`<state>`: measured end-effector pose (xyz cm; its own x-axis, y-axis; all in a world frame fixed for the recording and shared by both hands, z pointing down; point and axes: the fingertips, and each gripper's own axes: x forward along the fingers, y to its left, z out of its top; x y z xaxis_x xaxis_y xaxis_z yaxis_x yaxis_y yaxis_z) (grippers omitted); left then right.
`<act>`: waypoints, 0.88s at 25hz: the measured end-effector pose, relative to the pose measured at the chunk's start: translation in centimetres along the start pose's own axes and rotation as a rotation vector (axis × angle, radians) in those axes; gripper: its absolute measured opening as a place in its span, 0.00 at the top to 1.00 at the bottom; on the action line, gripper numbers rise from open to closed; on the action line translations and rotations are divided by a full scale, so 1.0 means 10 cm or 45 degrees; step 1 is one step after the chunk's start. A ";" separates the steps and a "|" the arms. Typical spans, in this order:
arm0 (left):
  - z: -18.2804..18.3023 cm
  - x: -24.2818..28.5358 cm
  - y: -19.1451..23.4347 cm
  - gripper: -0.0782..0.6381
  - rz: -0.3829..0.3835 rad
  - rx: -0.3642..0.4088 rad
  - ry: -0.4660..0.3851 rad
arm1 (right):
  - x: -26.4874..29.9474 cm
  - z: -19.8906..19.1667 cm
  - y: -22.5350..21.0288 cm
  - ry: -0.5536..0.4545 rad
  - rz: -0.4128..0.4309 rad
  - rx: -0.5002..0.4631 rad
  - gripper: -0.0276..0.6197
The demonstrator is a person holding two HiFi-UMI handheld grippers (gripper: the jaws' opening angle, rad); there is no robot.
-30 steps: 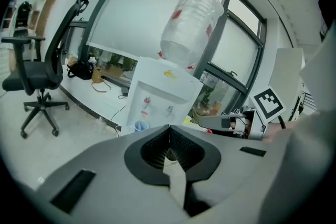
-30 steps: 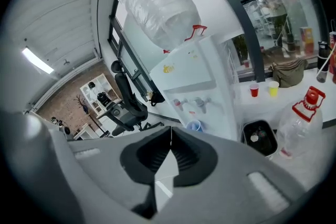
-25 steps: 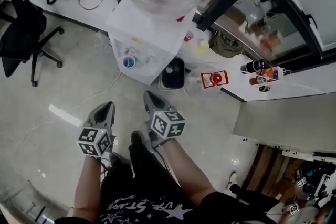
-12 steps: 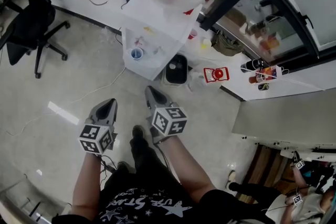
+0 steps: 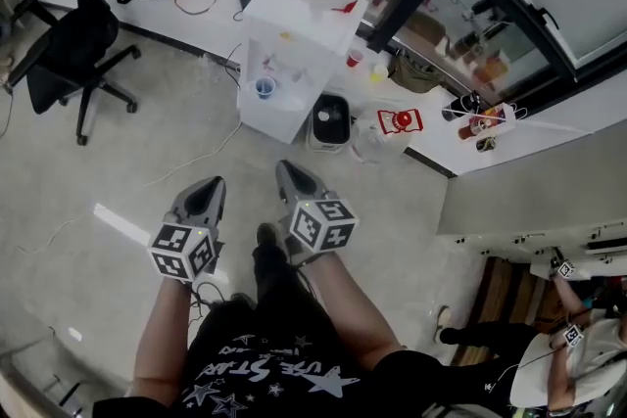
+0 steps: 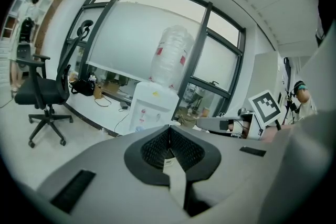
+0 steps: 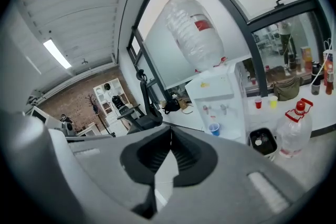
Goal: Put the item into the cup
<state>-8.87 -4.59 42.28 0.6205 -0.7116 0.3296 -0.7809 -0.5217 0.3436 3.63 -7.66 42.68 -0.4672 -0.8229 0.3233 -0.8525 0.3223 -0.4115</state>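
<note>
Both pairs of my jaws were pressed tight together with nothing between them; the left gripper [image 6: 169,131] met pad to pad at its tip, and the right gripper [image 7: 169,132] did the same. What had changed over the last second was the view, not my grip. From the head camera the water dispenser [image 5: 294,24] had slid up the frame and grown smaller, with more bare floor [image 5: 147,162] showing between it and me, while both grippers stayed low in front of my body. The blue cup [image 5: 265,88] stood on the dispenser's drip shelf, well apart from either gripper. A red cup [image 5: 353,60] and a yellow cup [image 5: 375,73] stood on the ledge beside it. I could not tell which thing was the item, and I carried none. I judged the task had not begun: I had yet to find and pick up the item.
</note>
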 end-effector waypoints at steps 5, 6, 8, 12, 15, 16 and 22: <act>0.00 -0.51 -0.20 0.88 -0.029 0.018 -0.044 | -0.43 -0.08 0.36 -0.038 -0.003 -0.023 0.95; 0.01 -0.60 -0.24 0.88 -0.038 0.027 -0.052 | -0.51 -0.09 0.43 -0.049 -0.003 -0.025 0.95; 0.02 -0.76 -0.31 0.88 -0.053 0.043 -0.065 | -0.66 -0.11 0.55 -0.067 -0.004 -0.032 0.95; 0.00 -1.04 -0.41 0.88 -0.065 0.042 -0.084 | -0.95 -0.21 0.77 -0.069 -0.008 -0.052 0.95; -0.01 -1.22 -0.52 0.88 -0.076 0.044 -0.084 | -1.16 -0.28 0.90 -0.050 -0.009 -0.067 0.95; -0.01 -1.28 -0.55 0.88 -0.080 0.046 -0.085 | -1.21 -0.30 0.94 -0.043 -0.008 -0.075 0.95; -0.07 -1.56 -0.67 0.88 -0.090 0.041 -0.108 | -1.50 -0.34 1.13 -0.044 -0.008 -0.107 0.95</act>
<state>-13.25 10.37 35.44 0.6668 -0.7091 0.2294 -0.7382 -0.5860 0.3342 0.22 9.94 36.12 -0.4544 -0.8404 0.2953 -0.8729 0.3540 -0.3358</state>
